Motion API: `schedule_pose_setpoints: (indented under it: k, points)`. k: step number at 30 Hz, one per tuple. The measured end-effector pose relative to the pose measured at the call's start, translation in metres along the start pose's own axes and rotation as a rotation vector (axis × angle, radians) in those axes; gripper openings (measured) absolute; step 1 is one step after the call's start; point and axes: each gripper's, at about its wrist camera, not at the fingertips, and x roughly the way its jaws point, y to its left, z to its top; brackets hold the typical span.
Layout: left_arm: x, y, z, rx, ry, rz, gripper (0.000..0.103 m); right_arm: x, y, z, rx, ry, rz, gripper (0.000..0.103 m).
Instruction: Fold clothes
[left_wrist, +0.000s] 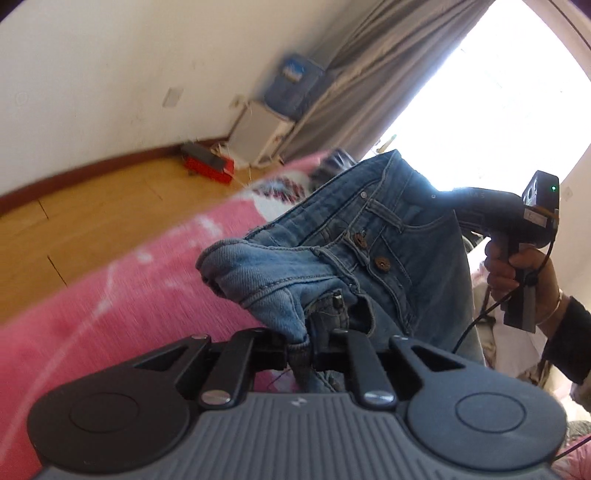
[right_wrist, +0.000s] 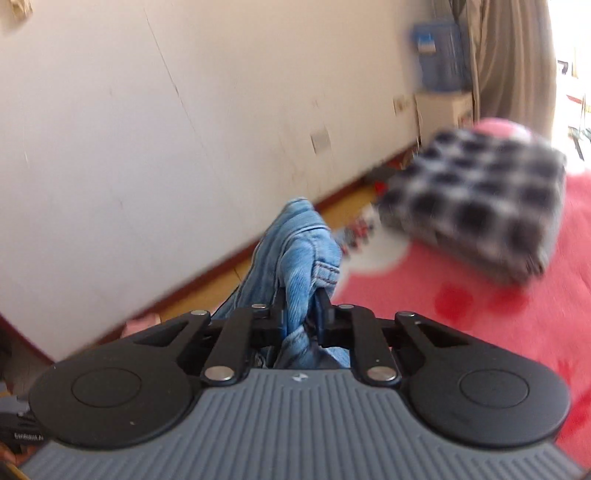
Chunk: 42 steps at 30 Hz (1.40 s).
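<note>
I'm pinching the jeans (left_wrist: 332, 236) in both grippers: left (left_wrist: 299, 350) bottom centre, right (right_wrist: 301, 325) too, jaws clamped on denim, probably so they hang straight over the pink bed (left_wrist: 110, 295). Checked stack (right_wrist: 476, 206) is sitting upper right.

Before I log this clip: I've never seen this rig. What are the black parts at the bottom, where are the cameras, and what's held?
Each picture comes from a camera on a hand-held claw, looking along its two fingers. A person's hand grips the other tool in the left view. The left claw and right claw are both shut on blue jeans, lifted over a pink blanket. A folded black-and-white checked cloth lies on it.
</note>
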Motion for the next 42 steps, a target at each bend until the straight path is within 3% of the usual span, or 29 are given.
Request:
schedule_pose_setpoints:
  k: [3,6,9,11,12,13,15,17,20,26,31,36,39,42]
  points:
    - [0.002,0.020,0.011,-0.023,-0.011,0.050,0.012,0.021,0.009,0.016,-0.018,-0.045,0.015,0.011]
    - [0.019,0.047,0.008,-0.064,0.075,0.084,0.013,0.057,0.016,0.017,-0.042,-0.016,0.004,0.011]
    - [0.033,0.068,0.001,-0.102,0.168,0.114,0.026,0.097,0.014,0.002,-0.037,0.083,-0.047,0.021]
    - [0.027,0.073,0.001,-0.115,0.164,0.103,0.030,0.118,0.008,-0.008,-0.019,0.129,-0.099,0.021]
    - [0.021,0.073,0.003,-0.103,0.160,0.110,0.038,0.123,0.004,-0.010,-0.003,0.139,-0.120,0.022]
    - [0.015,0.074,0.004,-0.091,0.153,0.124,0.050,0.122,-0.002,-0.008,0.031,0.134,-0.110,0.023]
    - [-0.003,0.077,0.005,-0.093,0.121,0.165,0.053,0.111,-0.015,-0.001,0.108,0.098,-0.080,0.026]
    - [-0.018,0.079,0.009,-0.109,0.082,0.178,0.053,0.091,-0.019,0.008,0.124,0.035,-0.073,0.029]
    - [-0.021,0.069,0.023,-0.072,0.045,0.121,0.052,0.074,-0.012,0.022,0.058,0.005,-0.048,0.030]
    - [0.056,0.024,0.037,0.021,0.126,0.030,0.049,0.103,0.043,-0.002,-0.272,0.178,0.040,0.030]
    - [0.094,0.011,0.027,0.056,0.158,0.124,0.044,0.121,0.063,-0.022,-0.348,0.237,0.047,0.030]
    - [0.103,0.009,0.023,0.077,0.164,0.137,0.043,0.131,0.074,-0.031,-0.448,0.276,0.009,0.030]
    - [0.104,0.008,0.023,0.076,0.172,0.160,0.038,0.138,0.081,-0.041,-0.516,0.313,-0.044,0.029]
    - [0.099,0.009,0.020,0.033,0.188,0.129,0.023,0.139,0.089,-0.046,-0.567,0.318,-0.077,0.028]
